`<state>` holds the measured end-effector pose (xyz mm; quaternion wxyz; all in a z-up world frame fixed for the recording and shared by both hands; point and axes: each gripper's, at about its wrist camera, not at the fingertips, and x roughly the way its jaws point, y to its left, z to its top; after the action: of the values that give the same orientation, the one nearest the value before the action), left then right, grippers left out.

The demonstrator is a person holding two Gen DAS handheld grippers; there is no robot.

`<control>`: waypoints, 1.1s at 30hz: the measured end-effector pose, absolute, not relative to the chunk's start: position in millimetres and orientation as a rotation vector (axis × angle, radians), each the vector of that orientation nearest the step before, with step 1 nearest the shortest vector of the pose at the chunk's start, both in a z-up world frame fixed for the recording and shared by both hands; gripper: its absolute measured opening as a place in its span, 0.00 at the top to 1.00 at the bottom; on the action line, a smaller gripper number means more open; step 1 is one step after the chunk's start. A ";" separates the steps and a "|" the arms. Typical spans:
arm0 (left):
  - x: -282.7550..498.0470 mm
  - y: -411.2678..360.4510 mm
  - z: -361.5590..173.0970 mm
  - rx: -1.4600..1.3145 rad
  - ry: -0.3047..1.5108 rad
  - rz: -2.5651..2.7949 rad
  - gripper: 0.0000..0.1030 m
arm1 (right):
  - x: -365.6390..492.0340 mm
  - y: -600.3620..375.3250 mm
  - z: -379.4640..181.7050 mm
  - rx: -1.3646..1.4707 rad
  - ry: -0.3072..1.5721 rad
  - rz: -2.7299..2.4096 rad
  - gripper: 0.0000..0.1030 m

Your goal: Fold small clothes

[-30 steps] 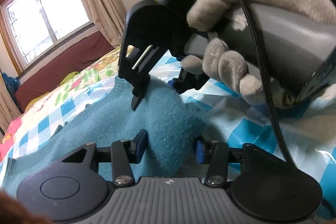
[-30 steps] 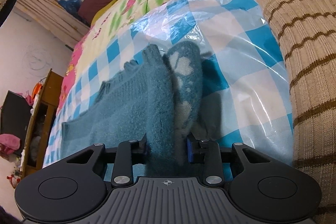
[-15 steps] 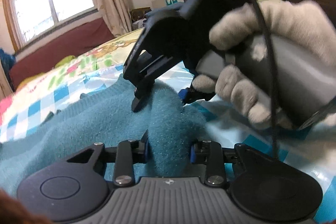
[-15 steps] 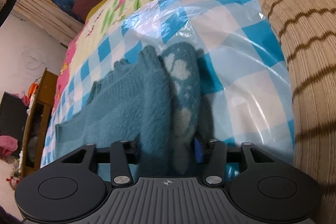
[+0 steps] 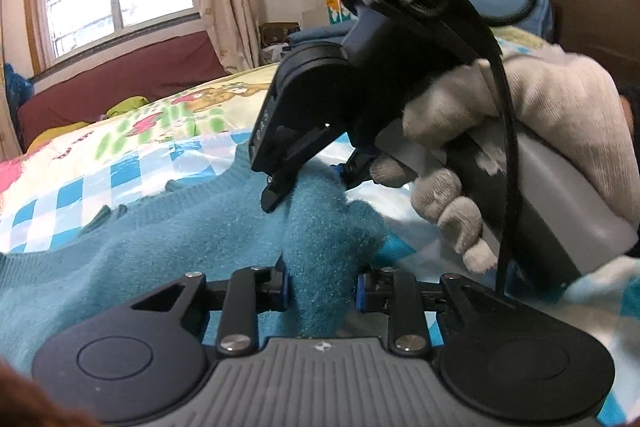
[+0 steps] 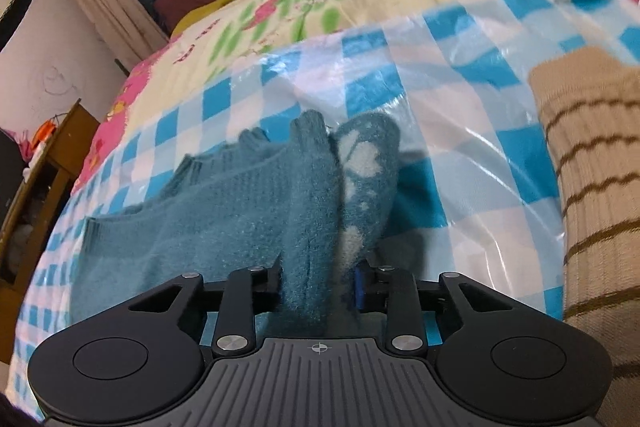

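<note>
Teal sweater (image 5: 160, 247) is pinched by the closing left gripper (image 5: 322, 281) and right gripper (image 6: 318, 283); folding is judged barely begun.

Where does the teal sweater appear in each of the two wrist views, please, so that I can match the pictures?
Left wrist view: the teal sweater fills the lower left and centre, with a bunched fold between the left gripper fingers.
Right wrist view: the sweater lies centre-left, its fold between the right gripper fingers.
Shared landmark: the blue-and-white checked sheet under it.
</note>
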<state>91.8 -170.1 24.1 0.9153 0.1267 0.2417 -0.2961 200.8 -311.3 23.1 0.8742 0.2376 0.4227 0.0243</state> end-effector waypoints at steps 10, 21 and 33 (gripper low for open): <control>90.6 -128.5 55.6 0.105 0.465 -0.587 0.70 | 199.6 -284.2 67.6 0.443 0.837 0.059 0.74; 88.1 -44.2 80.1 -0.069 0.403 -0.493 0.72 | 217.2 -214.5 114.7 0.386 0.784 0.135 0.75; 102.4 59.4 58.0 -0.220 0.408 -0.312 0.74 | 260.0 -71.7 109.8 0.273 0.831 0.252 0.75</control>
<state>102.4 59.4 58.0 0.9612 -0.1087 0.2013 -0.1540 260.0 -71.7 109.8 0.8982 0.1320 0.4012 0.1218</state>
